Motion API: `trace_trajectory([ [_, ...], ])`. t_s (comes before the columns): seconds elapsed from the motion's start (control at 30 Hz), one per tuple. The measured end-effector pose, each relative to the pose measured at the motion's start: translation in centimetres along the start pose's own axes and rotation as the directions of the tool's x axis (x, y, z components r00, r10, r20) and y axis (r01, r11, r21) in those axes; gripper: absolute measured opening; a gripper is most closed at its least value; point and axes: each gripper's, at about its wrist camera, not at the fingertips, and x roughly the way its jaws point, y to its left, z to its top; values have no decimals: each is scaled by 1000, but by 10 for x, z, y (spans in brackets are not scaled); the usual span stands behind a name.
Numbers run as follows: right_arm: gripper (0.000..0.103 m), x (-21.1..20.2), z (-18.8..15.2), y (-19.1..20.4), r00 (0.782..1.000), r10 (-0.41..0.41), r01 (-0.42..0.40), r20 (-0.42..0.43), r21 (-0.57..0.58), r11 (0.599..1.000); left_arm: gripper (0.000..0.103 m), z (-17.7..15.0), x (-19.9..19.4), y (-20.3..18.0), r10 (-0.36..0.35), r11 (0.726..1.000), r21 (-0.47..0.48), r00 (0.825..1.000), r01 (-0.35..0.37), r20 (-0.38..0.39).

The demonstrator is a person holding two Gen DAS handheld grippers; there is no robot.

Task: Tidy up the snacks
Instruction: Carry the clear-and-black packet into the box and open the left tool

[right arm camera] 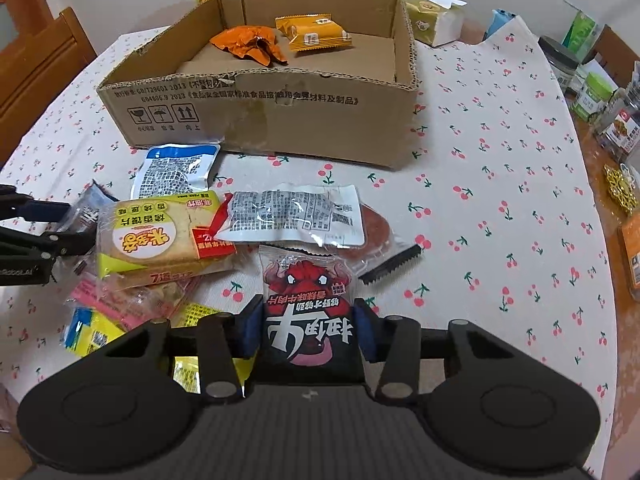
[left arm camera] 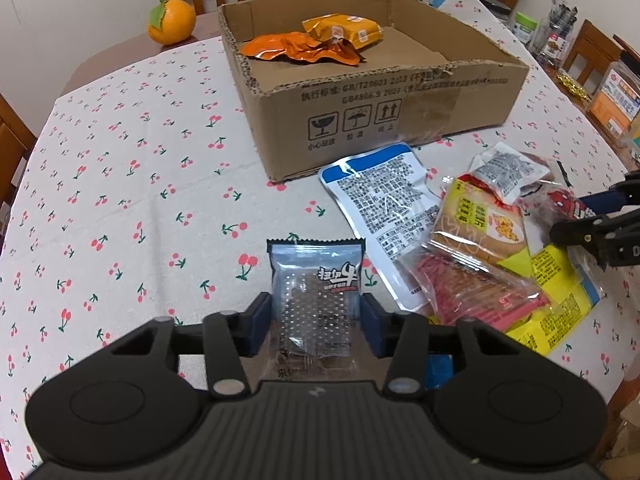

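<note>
The left gripper point(left arm camera: 316, 322) has its jaws closed on a dark, clear-windowed snack packet point(left arm camera: 314, 292) printed with white Chinese characters. The right gripper point(right arm camera: 307, 326) has its jaws clamped on a black packet with a red bull point(right arm camera: 307, 304). Beyond both jaws on the cherry-print desk point(left arm camera: 120, 200) sits a cardboard box point(left arm camera: 384, 108) stamped "GB/T29601" and holding two orange packets point(left arm camera: 320, 42).

Colours on the snack table
Tablecloth point(left arm camera: 120, 200): white, red cherry print. Box point(left arm camera: 400, 112): brown cardboard. Packets point(left arm camera: 320, 46): orange. Beef packet point(right arm camera: 308, 312): black, red bull.
</note>
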Motion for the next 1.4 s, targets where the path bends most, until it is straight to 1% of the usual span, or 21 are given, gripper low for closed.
trace_trajectory([
  [0.2, 51, -18, -2, -5, 1000, 8, -8, 10, -4, 1000, 44, -1, -4, 3, -4, 1000, -14, 1000, 4, -8],
  [0.37, 51, -33, -1, -9, 1000, 20, -20, 20, -20, 1000, 44, 1, -16, 8, -3, 1000, -21, 1000, 3, -12],
  [0.53, 51, -51, 3, -6, 999, 23, -20, 43, -69, 997, 44, 8, -40, 11, -6, 1000, -4, 1000, 6, -8],
  [0.67, 51, -63, 10, -7, 997, 17, -10, 74, -102, 995, 44, 23, -62, 9, -19, 999, 26, 1000, 19, 19],
  [0.77, 51, -69, 21, -9, 995, 20, -9, 98, -107, 994, 44, 41, -75, 6, -35, 998, 47, 998, 32, 51],
  [0.9, 51, -75, 35, -10, 989, 34, -18, 140, -117, 993, 44, 80, -81, 2, -55, 997, 59, 992, 48, 115],
  [0.97, 51, -75, 43, -12, 987, 38, -19, 158, -121, 992, 44, 101, -78, 1, -63, 997, 63, 987, 54, 146],
  [1.07, 51, -75, 53, -15, 983, 45, -23, 180, -123, 992, 44, 135, -64, 0, -54, 997, 56, 982, 44, 182],
  [1.13, 51, -75, 60, -18, 980, 44, -21, 193, -121, 992, 45, 152, -51, 2, -43, 999, 29, 980, 38, 195],
  [1.2, 51, -75, 66, -20, 978, 44, -20, 202, -120, 993, 55, 165, -35, 3, -54, 999, 16, 980, 52, 193],
  [1.23, 51, -75, 69, -21, 977, 46, -22, 207, -118, 993, 61, 170, -29, 3, -42, 999, 5, 981, 42, 189],
  [1.3, 51, -75, 74, -23, 976, 50, -26, 210, -115, 993, 76, 170, -22, 0, 4, 1000, -18, 979, 0, 204],
  [1.33, 51, -74, 78, -23, 976, 51, -26, 214, -117, 993, 78, 169, -23, 0, 16, 1000, -26, 977, -11, 214],
  [1.4, 51, -73, 85, -25, 973, 51, -24, 224, -121, 992, 82, 160, -30, 1, 14, 999, -50, 975, -3, 221],
])
